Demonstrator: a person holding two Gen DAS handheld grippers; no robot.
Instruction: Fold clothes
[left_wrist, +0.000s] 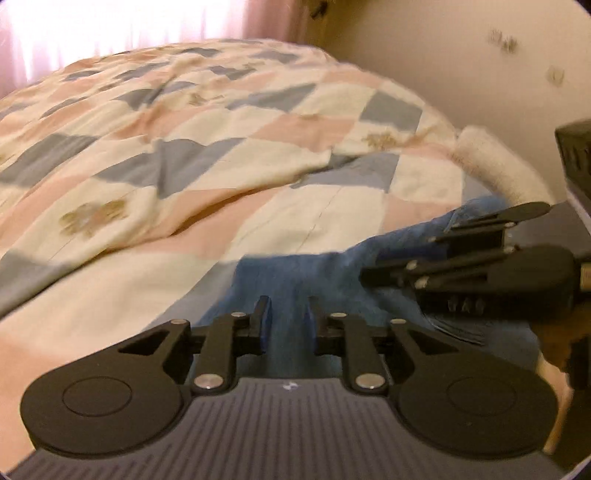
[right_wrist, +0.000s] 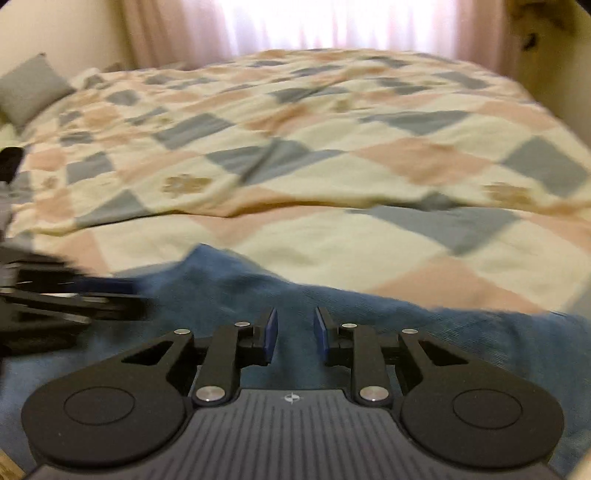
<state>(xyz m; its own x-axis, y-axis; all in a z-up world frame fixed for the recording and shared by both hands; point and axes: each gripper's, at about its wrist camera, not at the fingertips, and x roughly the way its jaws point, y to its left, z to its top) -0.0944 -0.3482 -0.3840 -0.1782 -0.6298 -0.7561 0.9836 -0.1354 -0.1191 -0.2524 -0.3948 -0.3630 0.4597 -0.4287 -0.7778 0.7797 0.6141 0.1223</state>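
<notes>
A blue knit garment (left_wrist: 314, 269) lies at the near edge of a bed covered by a quilt (left_wrist: 221, 147) with cream, pink and grey diamonds. My left gripper (left_wrist: 288, 314) has its jaws narrow, and a taut ridge of the blue fabric runs up between them, so it is shut on the garment. The right gripper's black fingers (left_wrist: 388, 273) lie sideways on the cloth just to its right. In the right wrist view the right gripper (right_wrist: 295, 326) hovers low over the blue garment (right_wrist: 229, 288). Its jaws are narrow with fabric in the gap. Whether the pads press on it is unclear.
The quilt (right_wrist: 332, 166) is rumpled, with a fold across the middle. A grey pillow (right_wrist: 33, 85) sits at the far left corner. Bright pink curtains (right_wrist: 332, 22) hang behind the bed. A white fluffy cloth (left_wrist: 491, 162) lies by the wall (left_wrist: 443, 55).
</notes>
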